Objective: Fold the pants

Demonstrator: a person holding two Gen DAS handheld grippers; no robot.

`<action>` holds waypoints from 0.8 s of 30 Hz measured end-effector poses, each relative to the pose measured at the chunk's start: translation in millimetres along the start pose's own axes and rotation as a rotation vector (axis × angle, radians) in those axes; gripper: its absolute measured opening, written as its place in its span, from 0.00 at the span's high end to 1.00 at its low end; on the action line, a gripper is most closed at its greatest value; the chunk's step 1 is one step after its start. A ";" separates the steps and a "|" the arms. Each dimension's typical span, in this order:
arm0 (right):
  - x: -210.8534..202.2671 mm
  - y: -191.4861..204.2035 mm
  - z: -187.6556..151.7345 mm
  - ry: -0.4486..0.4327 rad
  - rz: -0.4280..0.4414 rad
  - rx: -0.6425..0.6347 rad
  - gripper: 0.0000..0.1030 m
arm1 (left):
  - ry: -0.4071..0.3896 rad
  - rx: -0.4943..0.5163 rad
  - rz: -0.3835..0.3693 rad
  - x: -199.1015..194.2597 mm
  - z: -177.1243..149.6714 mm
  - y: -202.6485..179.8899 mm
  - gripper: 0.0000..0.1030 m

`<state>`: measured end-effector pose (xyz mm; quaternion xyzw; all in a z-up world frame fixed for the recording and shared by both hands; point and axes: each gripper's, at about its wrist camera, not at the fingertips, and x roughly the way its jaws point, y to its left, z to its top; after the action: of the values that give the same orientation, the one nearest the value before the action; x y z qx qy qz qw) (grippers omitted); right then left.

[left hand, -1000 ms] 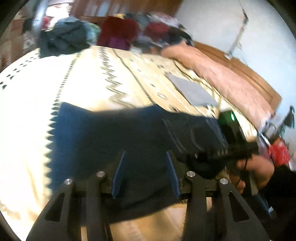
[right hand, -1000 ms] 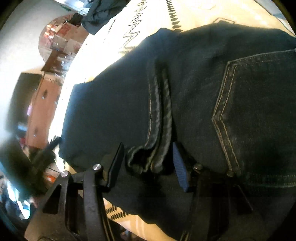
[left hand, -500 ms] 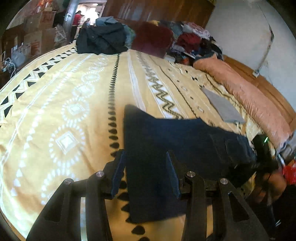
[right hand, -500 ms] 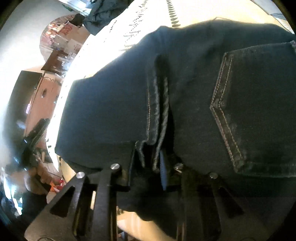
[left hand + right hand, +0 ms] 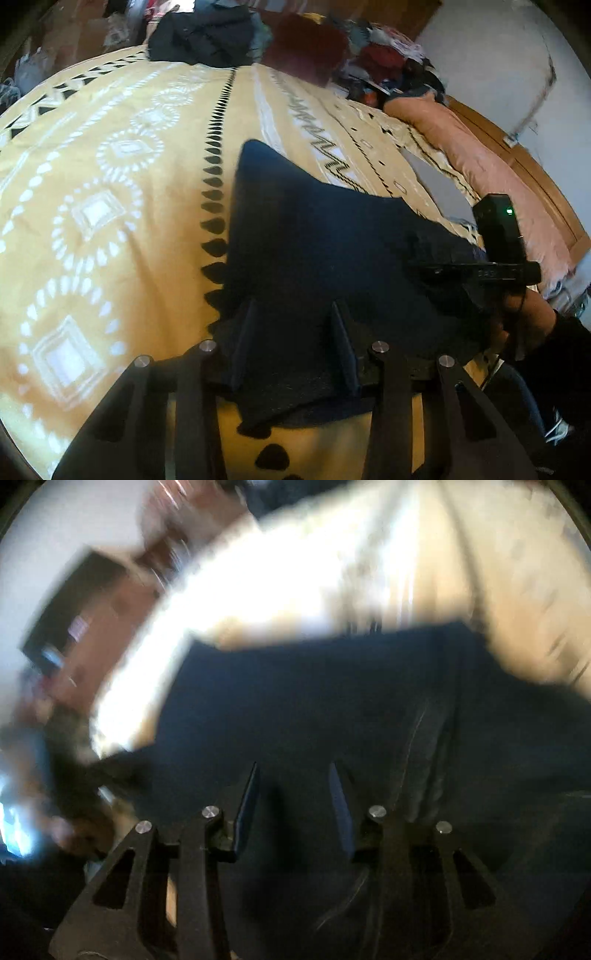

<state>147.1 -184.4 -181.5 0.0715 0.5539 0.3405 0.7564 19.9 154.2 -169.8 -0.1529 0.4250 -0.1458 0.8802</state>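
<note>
Dark blue denim pants (image 5: 325,251) lie on a yellow patterned bedspread (image 5: 110,221), pulled into a pointed shape. My left gripper (image 5: 293,321) is shut on their near edge, and the cloth bunches around both fingers. At the pants' right end a hand (image 5: 524,310) holds the right gripper's black body (image 5: 495,258). The right wrist view is blurred. There my right gripper (image 5: 292,786) hangs over the pants (image 5: 332,709), its jaws closing. The pads still stand apart with flat denim behind the gap. The stitched seam (image 5: 424,738) runs just right of them.
A heap of clothes (image 5: 207,33) lies at the bed's far end. A pink bolster (image 5: 491,177) runs along the wooden headboard (image 5: 535,173), with a grey cloth (image 5: 439,184) beside it. A brown cabinet (image 5: 103,627) stands past the bed's edge.
The left gripper sank with the pants' edge, and the denim drew from a wide spread into a narrow point. The right view swung; the seam earlier between its jaws now lies to their right.
</note>
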 end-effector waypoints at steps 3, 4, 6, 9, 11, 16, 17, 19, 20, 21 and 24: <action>-23.8 20.2 11.7 -0.037 -0.094 -0.040 0.69 | -0.042 -0.025 -0.032 -15.2 -0.2 0.8 0.55; -30.3 32.1 18.3 -0.074 -0.084 -0.068 0.69 | -0.047 -0.031 -0.044 -16.7 -1.4 1.4 0.55; -29.7 58.2 36.2 -0.108 -0.015 -0.112 0.69 | -0.038 -0.038 -0.061 -14.9 -4.9 1.3 0.55; 7.6 98.7 67.0 -0.096 0.079 -0.193 0.68 | -0.024 -0.032 -0.055 -10.4 -10.9 0.0 0.55; 37.3 126.6 82.2 -0.075 0.101 -0.251 0.68 | -0.022 -0.024 -0.061 -11.1 -10.7 -1.6 0.54; 113.8 148.1 119.1 -0.006 0.091 -0.327 0.69 | -0.004 -0.016 -0.063 -4.9 -13.8 1.6 0.54; 125.7 144.8 122.8 0.030 0.072 -0.310 0.69 | -0.005 -0.018 -0.065 -5.6 -14.6 2.0 0.54; 139.9 127.2 127.7 0.055 0.113 -0.246 0.70 | -0.001 -0.022 -0.082 -9.2 -16.1 3.6 0.54; 136.9 122.6 131.2 0.052 0.113 -0.214 0.70 | -0.002 -0.025 -0.092 -14.4 -17.5 6.1 0.54; 127.3 122.1 131.9 0.034 0.106 -0.198 0.68 | -0.007 -0.028 -0.105 -19.4 -17.9 8.7 0.54; 73.2 135.8 113.7 -0.109 0.129 -0.247 0.66 | -0.066 -0.063 -0.113 -44.5 -19.9 23.2 0.54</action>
<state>199.9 -7.4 -130.6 0.0318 0.4603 0.4497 0.7648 -19.4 189.7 -159.5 -0.2091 0.3909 -0.1765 0.8788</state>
